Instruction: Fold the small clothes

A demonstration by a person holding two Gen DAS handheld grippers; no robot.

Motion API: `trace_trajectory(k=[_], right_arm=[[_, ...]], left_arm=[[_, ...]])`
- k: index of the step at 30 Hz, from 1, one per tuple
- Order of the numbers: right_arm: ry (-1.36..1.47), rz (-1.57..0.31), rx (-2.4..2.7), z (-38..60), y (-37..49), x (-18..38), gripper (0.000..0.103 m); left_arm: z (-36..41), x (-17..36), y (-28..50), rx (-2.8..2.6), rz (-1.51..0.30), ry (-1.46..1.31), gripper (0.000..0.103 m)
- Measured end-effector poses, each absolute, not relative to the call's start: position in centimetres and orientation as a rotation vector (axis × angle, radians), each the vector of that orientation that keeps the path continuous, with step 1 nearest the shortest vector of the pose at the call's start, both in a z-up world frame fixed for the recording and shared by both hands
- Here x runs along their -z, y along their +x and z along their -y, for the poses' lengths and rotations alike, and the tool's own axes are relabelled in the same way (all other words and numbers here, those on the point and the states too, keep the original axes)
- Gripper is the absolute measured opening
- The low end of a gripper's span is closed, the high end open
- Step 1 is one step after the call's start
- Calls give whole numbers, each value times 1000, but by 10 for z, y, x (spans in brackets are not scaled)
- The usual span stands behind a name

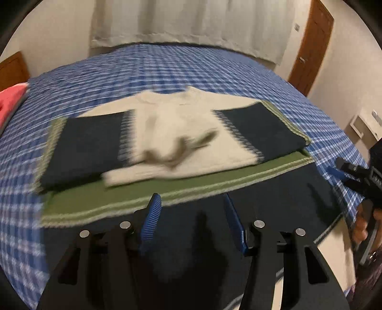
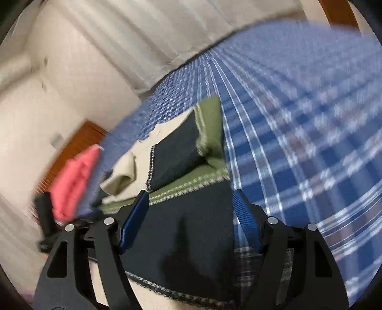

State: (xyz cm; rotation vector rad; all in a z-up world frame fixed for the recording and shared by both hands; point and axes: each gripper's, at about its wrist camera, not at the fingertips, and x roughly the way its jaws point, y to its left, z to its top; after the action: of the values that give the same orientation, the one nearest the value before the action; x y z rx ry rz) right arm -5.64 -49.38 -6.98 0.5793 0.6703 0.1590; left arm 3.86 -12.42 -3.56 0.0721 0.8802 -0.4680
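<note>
A small sweater (image 1: 181, 133) in cream, navy and green lies on the blue plaid bed (image 1: 167, 69), both sleeves folded in over the cream chest. Its navy lower part hangs toward the near edge. My left gripper (image 1: 191, 202) is open and empty, just above the navy hem area below the green band (image 1: 119, 202). My right gripper (image 2: 191, 198) is open and empty over the sweater's navy lower part (image 2: 186, 226), near its right side. The right gripper also shows at the right edge of the left wrist view (image 1: 358, 174). Both views are blurred.
A pink garment (image 1: 10, 102) lies at the bed's left edge, also in the right wrist view (image 2: 74, 181). A white curtain (image 1: 191, 21) hangs behind the bed. A wooden door (image 1: 312, 45) stands at the right. The bed's near edge is close below me.
</note>
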Motion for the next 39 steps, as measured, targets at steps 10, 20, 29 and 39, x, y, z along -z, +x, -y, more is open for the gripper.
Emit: trace_trajectory(k=[10, 20, 29, 39], right_arm=[[139, -695, -340, 310, 26, 4, 71], [-302, -847, -265, 186, 122, 63, 48], [93, -817, -219, 311, 117, 41, 13], [634, -845, -229, 443, 135, 73, 55]], left_arm=[[13, 47, 78, 180, -885, -59, 54], [-23, 69, 103, 106, -916, -143, 54], [-27, 72, 101, 116, -899, -169, 58], [-22, 71, 103, 107, -904, -147, 60]])
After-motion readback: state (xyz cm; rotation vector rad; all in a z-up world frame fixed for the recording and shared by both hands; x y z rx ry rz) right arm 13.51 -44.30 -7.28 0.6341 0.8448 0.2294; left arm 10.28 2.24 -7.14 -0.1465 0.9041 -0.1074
